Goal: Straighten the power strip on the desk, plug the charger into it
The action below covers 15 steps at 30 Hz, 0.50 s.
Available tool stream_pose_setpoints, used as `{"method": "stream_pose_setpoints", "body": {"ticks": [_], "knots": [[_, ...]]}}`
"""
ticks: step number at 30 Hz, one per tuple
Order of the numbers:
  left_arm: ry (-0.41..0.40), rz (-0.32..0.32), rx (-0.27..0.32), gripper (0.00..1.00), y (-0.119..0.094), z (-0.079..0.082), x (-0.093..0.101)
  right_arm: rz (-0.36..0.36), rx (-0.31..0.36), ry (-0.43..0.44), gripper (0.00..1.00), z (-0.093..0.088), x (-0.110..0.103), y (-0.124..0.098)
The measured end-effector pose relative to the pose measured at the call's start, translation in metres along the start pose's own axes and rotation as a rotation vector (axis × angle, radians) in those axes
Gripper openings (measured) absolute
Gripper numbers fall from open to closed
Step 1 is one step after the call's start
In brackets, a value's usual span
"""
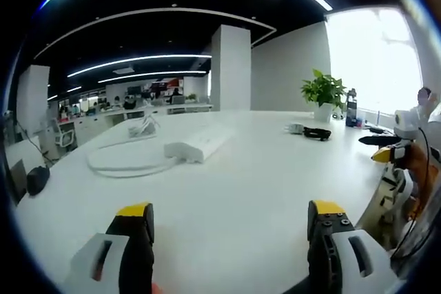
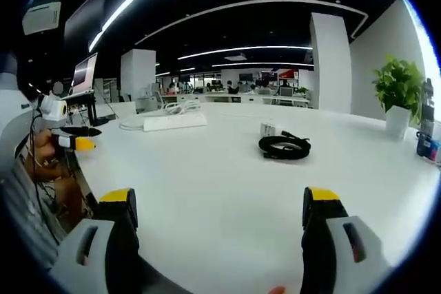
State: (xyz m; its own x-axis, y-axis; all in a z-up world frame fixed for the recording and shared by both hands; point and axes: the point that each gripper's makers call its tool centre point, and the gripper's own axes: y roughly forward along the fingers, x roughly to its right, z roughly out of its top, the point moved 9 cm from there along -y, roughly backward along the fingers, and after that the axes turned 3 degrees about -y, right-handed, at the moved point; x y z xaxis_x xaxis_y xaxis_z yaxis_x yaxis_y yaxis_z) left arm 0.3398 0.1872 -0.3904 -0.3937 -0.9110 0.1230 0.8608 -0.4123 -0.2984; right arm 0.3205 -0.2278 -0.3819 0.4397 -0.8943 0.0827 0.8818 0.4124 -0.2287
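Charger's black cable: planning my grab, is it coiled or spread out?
Coiled: the black cable lies in a tight loop beside its small white charger.

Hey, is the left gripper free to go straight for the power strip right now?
Probably yes. The left gripper has its jaws open and holds nothing, and only bare desk lies between it and the power strip. The strip's looped cord sits off to its side.

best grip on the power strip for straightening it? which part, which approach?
Take the power strip across its narrow width, near the end away from the cord, coming down from above. It is a long flat bar lying on the desk, so only the long edges give the claw a purchase. The left claw is open and faces it.
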Motion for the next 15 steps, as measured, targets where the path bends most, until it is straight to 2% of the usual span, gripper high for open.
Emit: {"method": "stream_pose_setpoints", "body": {"ticks": [9,15], "knots": [[0.003,-0.01,0.014,0.94,0.0046,0.0036,0.0002,0.0,0.011,-0.017,1.0,0.0035,0.0007,0.0029],[0.017,-0.003,-0.003,0.97,0.0075,0.0046,0.0,0.005,0.01,-0.023,1.0,0.0051,0.001,0.0055]]}}
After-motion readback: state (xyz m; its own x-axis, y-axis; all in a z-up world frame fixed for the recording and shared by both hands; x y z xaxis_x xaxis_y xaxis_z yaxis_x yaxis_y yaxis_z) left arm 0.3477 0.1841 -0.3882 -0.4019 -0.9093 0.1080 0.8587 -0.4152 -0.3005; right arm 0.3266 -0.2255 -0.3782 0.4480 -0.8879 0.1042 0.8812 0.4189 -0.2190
